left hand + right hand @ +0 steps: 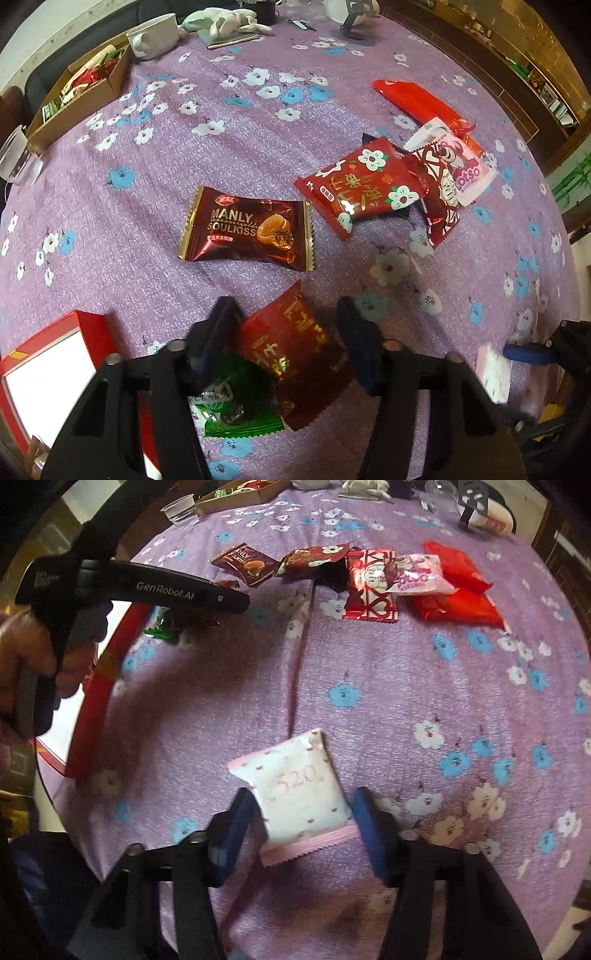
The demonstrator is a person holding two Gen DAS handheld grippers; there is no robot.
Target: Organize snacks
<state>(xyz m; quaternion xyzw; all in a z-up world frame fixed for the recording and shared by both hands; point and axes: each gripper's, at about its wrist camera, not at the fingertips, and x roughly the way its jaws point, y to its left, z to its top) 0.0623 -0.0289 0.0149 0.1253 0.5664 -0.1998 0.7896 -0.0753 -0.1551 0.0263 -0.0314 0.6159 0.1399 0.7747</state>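
The left hand-held gripper (pixel 284 339) straddles a red packet (pixel 295 354) low in frame, jaws not yet pinching; the right hand-held gripper (pixel 299 823) likewise brackets a pink packet (pixel 303 794), unclamped, ready for sorting.

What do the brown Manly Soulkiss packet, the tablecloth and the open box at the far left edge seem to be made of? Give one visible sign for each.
Manly Soulkiss packet: probably metallised plastic film; glossy, with bright glints and crimped, serrated gold ends.
Tablecloth: looks like woven fabric, matt and speckled purple with printed flowers; it shows soft creases.
Open box: seemingly plain cardboard; dull brown, thin straight walls.
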